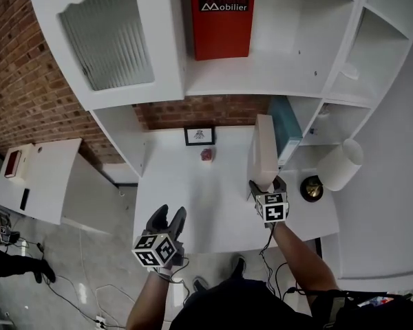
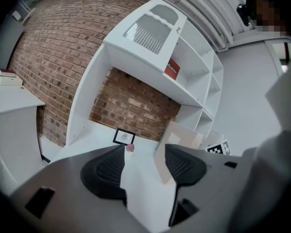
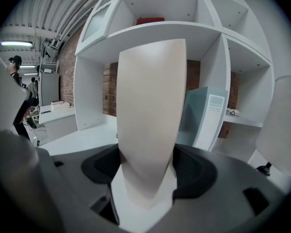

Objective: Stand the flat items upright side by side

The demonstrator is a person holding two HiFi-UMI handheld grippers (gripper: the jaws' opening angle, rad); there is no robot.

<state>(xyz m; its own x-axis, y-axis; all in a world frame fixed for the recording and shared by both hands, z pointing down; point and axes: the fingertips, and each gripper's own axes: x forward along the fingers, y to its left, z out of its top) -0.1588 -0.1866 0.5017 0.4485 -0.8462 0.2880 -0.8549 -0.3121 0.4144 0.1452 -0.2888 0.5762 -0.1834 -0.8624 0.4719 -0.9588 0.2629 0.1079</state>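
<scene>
One beige board point(image 1: 263, 150), upright and clamped in the right gripper point(image 1: 267, 183), stood just at nine o'clock of the teal folder point(image 1: 287, 126); the left gripper point(image 1: 169, 216) gaped empty.

Upright beige box point(image 3: 150, 101), clamped in tool point(image 3: 148, 166)

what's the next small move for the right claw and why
Probably ease the cream box rightward until it meets the teal box, then let go. The right claw grips it upright, and the teal box already stands upright by the shelf divider, so closing that gap would set them side by side.
</scene>
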